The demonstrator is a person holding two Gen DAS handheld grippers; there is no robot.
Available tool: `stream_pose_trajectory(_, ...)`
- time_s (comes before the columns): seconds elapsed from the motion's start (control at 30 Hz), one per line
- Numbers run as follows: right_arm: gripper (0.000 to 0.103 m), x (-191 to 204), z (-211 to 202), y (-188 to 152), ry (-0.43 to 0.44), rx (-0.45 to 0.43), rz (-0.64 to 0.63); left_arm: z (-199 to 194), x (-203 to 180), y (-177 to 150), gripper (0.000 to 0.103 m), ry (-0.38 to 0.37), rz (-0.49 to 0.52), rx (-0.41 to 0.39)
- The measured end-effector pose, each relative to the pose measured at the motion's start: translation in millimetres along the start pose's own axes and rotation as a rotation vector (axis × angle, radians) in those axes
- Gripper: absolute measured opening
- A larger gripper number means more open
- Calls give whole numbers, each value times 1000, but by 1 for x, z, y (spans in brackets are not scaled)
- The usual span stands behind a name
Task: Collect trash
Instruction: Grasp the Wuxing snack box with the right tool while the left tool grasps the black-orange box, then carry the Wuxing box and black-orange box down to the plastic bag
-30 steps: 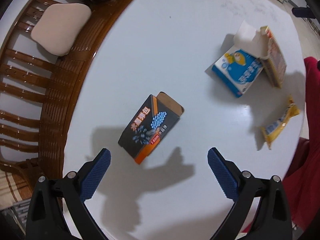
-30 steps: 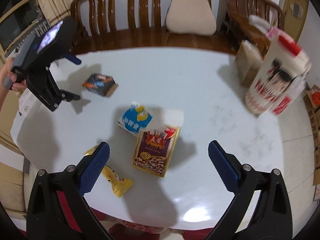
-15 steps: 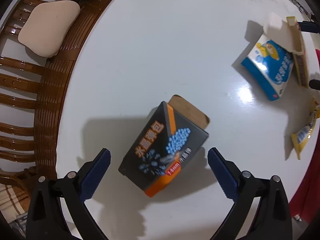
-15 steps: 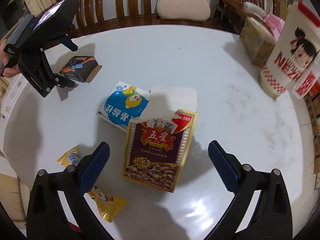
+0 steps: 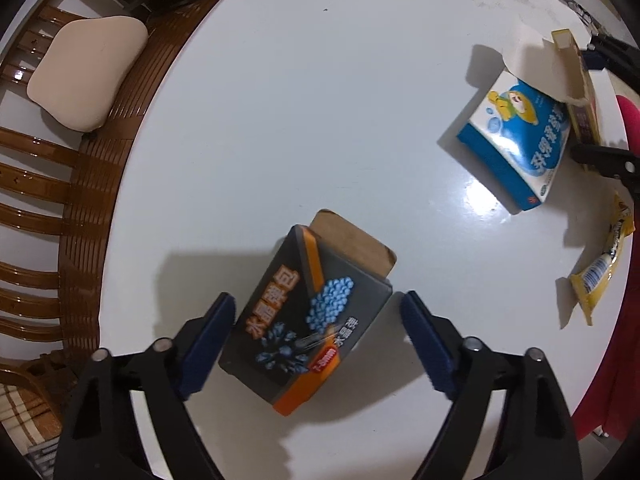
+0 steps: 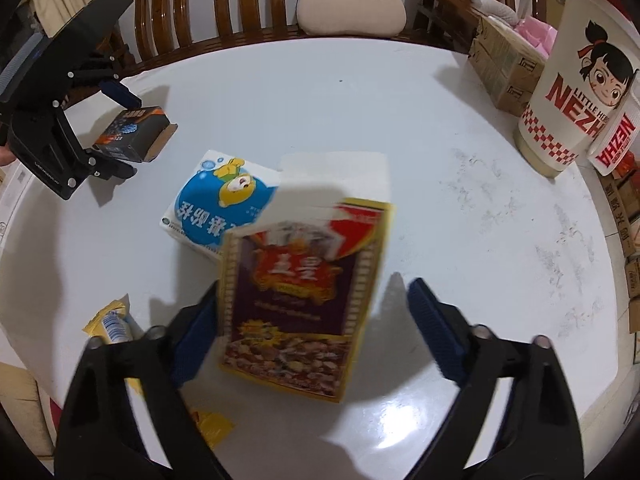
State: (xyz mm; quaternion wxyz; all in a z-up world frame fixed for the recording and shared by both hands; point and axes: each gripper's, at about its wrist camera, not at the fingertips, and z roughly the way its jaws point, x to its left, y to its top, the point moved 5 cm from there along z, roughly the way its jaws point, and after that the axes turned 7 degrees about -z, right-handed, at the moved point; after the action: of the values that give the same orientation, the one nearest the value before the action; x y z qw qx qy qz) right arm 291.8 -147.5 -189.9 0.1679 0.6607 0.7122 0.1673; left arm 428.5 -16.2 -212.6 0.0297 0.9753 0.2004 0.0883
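The left gripper (image 5: 316,332) is closing its jaws around the dark grey-and-orange cardboard box (image 5: 308,316), pads not yet pressing. The right gripper (image 6: 312,328) is closing likewise around the purple-and-yellow snack box (image 6: 300,300).

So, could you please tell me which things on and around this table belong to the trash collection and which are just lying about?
For the job:
- dark box, between the closing left gripper fingers
- purple and yellow box, between the closing right gripper fingers
- blue and white box
- yellow wrapper

Lying about:
- printed paper cup
- cardboard cartons
- chair cushion
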Motion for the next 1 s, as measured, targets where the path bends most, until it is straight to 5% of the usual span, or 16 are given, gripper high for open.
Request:
stream_pose_trajectory(0.07, 67, 0, 0, -1, -9, -2, 1, -2, -2, -1, 73, 1, -7, -9)
stream_pose_trajectory(0.3, 62, -4, -4, -1, -34, -15, -1, -8, -8, -6, 61, 37, -127, -32)
stream_pose_trajectory(0.6, 61, -10, -23, -1, -83, -38, -20, -17, -18, -26, 55, 106, -379, -85)
stream_pose_trajectory(1.0, 61, -10, -44, -9, -100, -68, -33, -32, -11, -47, 52, 75, -647, -117)
